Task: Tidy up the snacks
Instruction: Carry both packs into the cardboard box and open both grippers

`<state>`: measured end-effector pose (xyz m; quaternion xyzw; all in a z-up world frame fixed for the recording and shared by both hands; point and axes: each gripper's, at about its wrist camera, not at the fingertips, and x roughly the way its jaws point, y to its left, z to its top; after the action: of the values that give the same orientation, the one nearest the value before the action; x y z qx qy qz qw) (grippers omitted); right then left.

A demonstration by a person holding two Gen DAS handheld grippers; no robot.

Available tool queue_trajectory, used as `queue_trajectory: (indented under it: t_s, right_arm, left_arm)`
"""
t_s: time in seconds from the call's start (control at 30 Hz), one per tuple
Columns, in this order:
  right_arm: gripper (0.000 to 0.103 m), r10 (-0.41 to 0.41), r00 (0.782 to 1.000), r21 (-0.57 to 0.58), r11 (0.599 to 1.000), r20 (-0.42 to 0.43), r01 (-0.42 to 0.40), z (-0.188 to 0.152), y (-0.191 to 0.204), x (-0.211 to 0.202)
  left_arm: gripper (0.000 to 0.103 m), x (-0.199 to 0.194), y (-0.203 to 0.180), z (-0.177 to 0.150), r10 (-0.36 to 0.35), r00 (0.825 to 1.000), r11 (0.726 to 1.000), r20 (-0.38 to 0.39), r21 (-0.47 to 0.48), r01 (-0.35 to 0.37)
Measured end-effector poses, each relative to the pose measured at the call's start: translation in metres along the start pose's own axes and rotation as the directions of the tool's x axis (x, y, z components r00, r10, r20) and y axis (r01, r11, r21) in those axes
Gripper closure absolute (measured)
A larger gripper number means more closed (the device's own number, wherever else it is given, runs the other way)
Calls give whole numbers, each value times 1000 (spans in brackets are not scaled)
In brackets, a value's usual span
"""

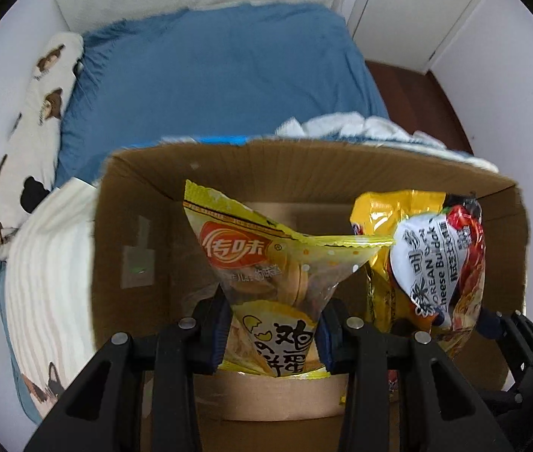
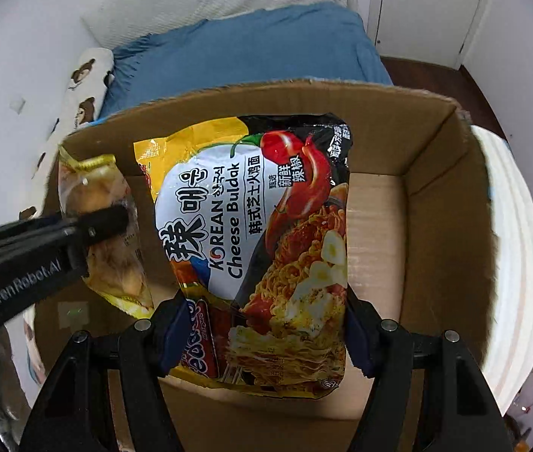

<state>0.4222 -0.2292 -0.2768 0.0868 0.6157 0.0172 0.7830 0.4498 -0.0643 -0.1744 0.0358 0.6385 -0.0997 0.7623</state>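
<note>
Item one: yellow egg-cracker bag [image 1: 266, 263], pinched at its lower part between the nearly closed jaws of the left gripper [image 1: 272, 331], its crimped top flaring out ahead of the fingers, hanging over the open cardboard box [image 1: 134, 226]. Item two: Korean Cheese Buldak noodle packet [image 2: 262, 233], clamped edge to edge across its width by the right gripper [image 2: 266, 339], likewise over the box, just beside the first bag. Both grippers point steeply down into the box, whose taped floor lies beyond the fingertips and looks bare where it shows. Surroundings: blue bedspread [image 1: 210, 75] beyond the far wall of the box, white striped bedding [image 1: 48, 263] to either side. Risks, as judged: the two packets crowd each other and could snag on release; the slick noodle packet may buckle out of its wide grip; the crackers may crush under a tight pinch or a hard drop.
</note>
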Motion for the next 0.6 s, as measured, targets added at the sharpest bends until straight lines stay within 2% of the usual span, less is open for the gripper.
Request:
queue_trajectory:
  t_s: [0.13,0.17,0.2,0.23,0.27,0.3,0.33,0.37,0.6]
  right_arm:
    - [30,3,994,25,1000,-108,0,20,-9,40]
    - [26,0,991,30,1000,-131,4,22,-12,48]
    - [17,-1,989,34,999,-148,6,24,-14,54]
    - [12,-4,988,33,999,-156,10,26,-16,58]
    - [8,-1,988,34,999,-157,7,28,-17,59]
    - [8,0,988,34,999,-157,5,29,-19,61]
    - [8,-2,988,30,1000,-156,7,30,-19,61]
    - [8,-6,988,20,1000,-151,9,31,-20,61]
    - [5,-21,994,3,1000,-106,22,23,-5,32]
  left_arm:
    - [68,35,-5,6,-43,988,999,-148,10,45]
    - [66,40,-5,7,-43,986,999,-163,9,46]
    - [64,44,-6,7,-39,985,999,-165,11,41]
    - [58,44,-6,8,-20,987,1000,-162,18,24]
    - [42,44,-7,8,-2,987,1000,-158,26,6]
    - [32,42,-7,7,2,989,1000,-150,30,3]
    - [16,39,-8,6,1,990,999,-141,33,3]
    - [13,36,-7,6,5,992,999,-129,32,0]
    - [13,10,-2,-4,-2,998,1000,-60,7,2]
